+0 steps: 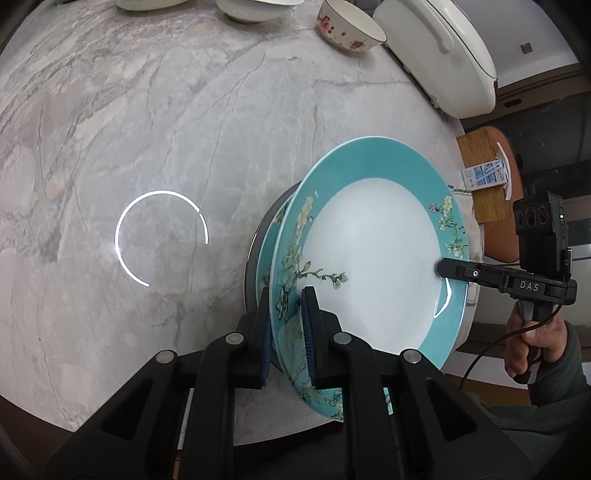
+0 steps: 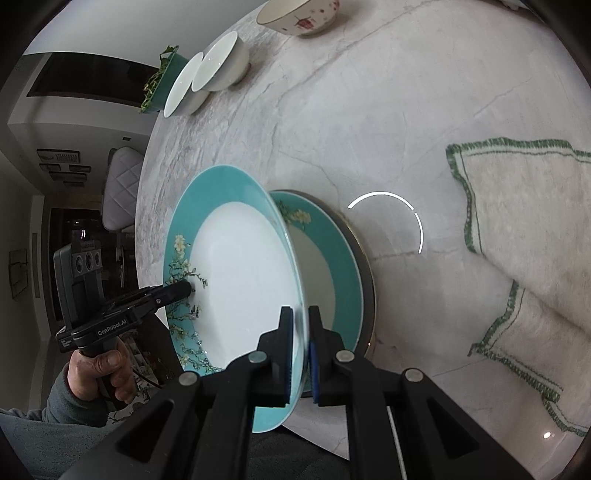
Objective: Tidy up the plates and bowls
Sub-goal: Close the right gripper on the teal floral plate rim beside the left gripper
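1. Fingers. Your left gripper [image 1: 289, 314] has its fingers [image 1: 308, 325] clamped narrow on one side of the rim of the upper teal plate [image 1: 373, 258]; your right gripper [image 2: 300, 334] grips the opposite side of the same rim. Both hold it, so neither hand is nearer.
2. Key relation. The held plate sits between your two sets of fingers, tilted, its white well facing you. It hangs just above a second teal plate [image 2: 332, 258] that lies flat beneath it, on the far side of your right fingers. A darker rim [image 2: 364, 258] shows under that second plate; whether it is a plate or a stand cannot be told.
3. Judgement. The coming move looks like lowering the held plate onto the stack; that calls for levelling it first, so one edge does not strike the plate below.
4. Near surroundings. Beyond the stack from your right fingers lies bare marble surface [image 2: 369, 110], then a green-edged cloth [image 2: 535, 240], well apart.
5. Farther out. Ahead of both grippers stand a flowered bowl [image 1: 347, 27], two white bowls [image 2: 218, 70] and a teal bowl [image 2: 166, 77], near the far edge. A white appliance [image 1: 443, 55] stands beyond the flowered bowl.
6. Obstructions. Nothing lies between the held plate and the stack.
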The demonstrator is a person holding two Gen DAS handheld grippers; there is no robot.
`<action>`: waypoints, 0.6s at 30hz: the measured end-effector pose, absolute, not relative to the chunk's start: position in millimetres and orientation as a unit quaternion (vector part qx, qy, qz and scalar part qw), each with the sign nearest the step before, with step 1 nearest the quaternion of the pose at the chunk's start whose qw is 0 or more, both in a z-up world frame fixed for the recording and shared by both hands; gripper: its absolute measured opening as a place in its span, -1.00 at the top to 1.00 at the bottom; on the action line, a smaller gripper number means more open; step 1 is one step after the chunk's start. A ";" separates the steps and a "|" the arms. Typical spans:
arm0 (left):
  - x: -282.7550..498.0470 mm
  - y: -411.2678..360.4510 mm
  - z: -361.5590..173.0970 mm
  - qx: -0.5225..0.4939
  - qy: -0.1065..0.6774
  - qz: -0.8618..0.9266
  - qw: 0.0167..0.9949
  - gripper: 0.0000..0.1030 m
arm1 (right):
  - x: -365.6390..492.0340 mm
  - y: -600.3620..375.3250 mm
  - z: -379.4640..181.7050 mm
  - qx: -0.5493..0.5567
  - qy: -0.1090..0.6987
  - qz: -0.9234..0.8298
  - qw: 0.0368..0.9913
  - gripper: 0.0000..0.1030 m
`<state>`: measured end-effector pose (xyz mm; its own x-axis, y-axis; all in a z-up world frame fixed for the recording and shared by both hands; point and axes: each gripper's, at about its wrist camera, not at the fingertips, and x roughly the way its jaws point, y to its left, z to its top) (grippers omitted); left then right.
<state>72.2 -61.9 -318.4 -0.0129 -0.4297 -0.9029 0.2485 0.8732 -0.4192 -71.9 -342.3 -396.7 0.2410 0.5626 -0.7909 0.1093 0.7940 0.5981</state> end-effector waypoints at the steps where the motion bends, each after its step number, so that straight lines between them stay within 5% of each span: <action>1: 70.5 -62.3 -320.0 -0.068 0.670 -0.241 0.699 0.76 | -72.8 -341.7 -398.0 0.281 0.597 0.154 0.735 0.80; 18: 54.4 -80.9 -347.6 -0.047 0.679 -0.233 0.694 0.74 | -93.3 -334.3 -417.8 0.247 0.611 0.137 0.739 0.79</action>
